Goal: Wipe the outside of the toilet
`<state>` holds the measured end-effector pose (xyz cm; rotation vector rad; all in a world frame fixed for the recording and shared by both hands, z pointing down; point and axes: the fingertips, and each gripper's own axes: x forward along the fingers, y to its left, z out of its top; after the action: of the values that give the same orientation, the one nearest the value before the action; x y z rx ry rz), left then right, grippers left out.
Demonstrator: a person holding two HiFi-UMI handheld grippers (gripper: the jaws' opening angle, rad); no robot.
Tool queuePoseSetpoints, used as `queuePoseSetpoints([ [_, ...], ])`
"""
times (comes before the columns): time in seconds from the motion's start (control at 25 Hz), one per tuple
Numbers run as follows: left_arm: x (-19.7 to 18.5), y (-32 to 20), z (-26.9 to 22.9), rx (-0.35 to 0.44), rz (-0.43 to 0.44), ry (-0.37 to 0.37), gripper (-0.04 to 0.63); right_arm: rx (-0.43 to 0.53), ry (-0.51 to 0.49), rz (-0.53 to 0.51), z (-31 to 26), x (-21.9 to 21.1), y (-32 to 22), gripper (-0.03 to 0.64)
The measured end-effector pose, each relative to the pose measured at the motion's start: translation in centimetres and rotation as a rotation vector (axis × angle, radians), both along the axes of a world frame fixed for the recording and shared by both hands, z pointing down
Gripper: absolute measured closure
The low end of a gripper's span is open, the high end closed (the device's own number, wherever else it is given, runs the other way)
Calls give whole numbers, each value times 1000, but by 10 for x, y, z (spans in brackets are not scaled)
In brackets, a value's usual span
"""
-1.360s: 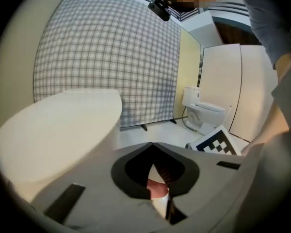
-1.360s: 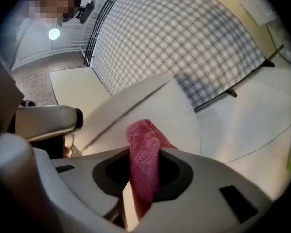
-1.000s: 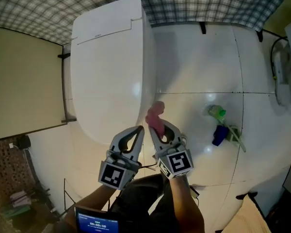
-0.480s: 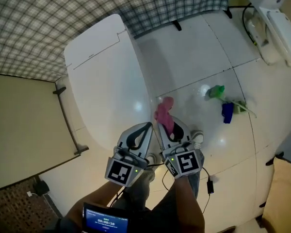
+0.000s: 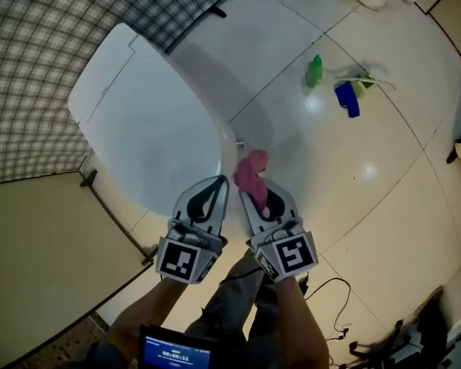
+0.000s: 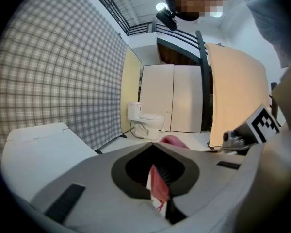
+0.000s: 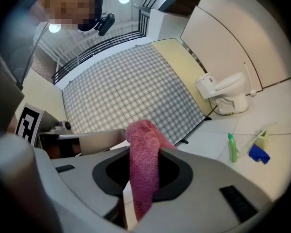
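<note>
The white toilet [image 5: 142, 121] with its lid down fills the upper left of the head view, and its lid [image 6: 36, 152] shows at the left of the left gripper view. My right gripper [image 5: 252, 181] is shut on a pink cloth [image 5: 253, 171], which sticks out past the fingertips just off the bowl's front right edge. In the right gripper view the cloth [image 7: 143, 171] hangs between the jaws of that gripper [image 7: 138, 147]. My left gripper [image 5: 219, 184] is beside it over the bowl's front rim, shut with nothing seen in it [image 6: 157, 149].
A green spray bottle [image 5: 314, 71] and a blue item [image 5: 346, 98] lie on the white tiled floor [image 5: 369, 183] at the upper right. A second toilet [image 7: 225, 93] stands by the far wall. A checked wall [image 5: 31, 44] runs behind the toilet, and a cable [image 5: 334, 287] lies near my feet.
The head view has swung, so the toilet now sits tilted at the upper left and the bottle at the top right. Both grippers keep their pose, with the cloth still held.
</note>
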<state>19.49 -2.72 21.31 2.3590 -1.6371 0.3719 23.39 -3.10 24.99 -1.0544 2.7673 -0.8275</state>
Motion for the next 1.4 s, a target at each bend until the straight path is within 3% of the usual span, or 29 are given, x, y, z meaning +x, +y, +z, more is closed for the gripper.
queuePoseSetpoints([
  [0.12, 5, 34, 16, -2, 28, -26, 586, -16, -30, 41, 22, 10, 31, 531],
  [0.36, -13, 93, 48, 32, 31, -108, 586, 5, -87, 38, 75, -12, 63, 531],
  [0.56, -18, 140, 79, -5, 128, -117, 584, -25, -137, 124, 113, -33, 61, 531],
  [0.92, -119, 230, 149, -64, 250, -182, 584, 21, -191, 300, 152, -131, 181, 531],
  [1.12, -151, 251, 183, -75, 263, -221, 584, -57, -227, 221, 185, -189, 234, 531],
  [1.4, -125, 239, 178, -90, 278, -178, 584, -111, -218, 224, 185, -171, 225, 531],
])
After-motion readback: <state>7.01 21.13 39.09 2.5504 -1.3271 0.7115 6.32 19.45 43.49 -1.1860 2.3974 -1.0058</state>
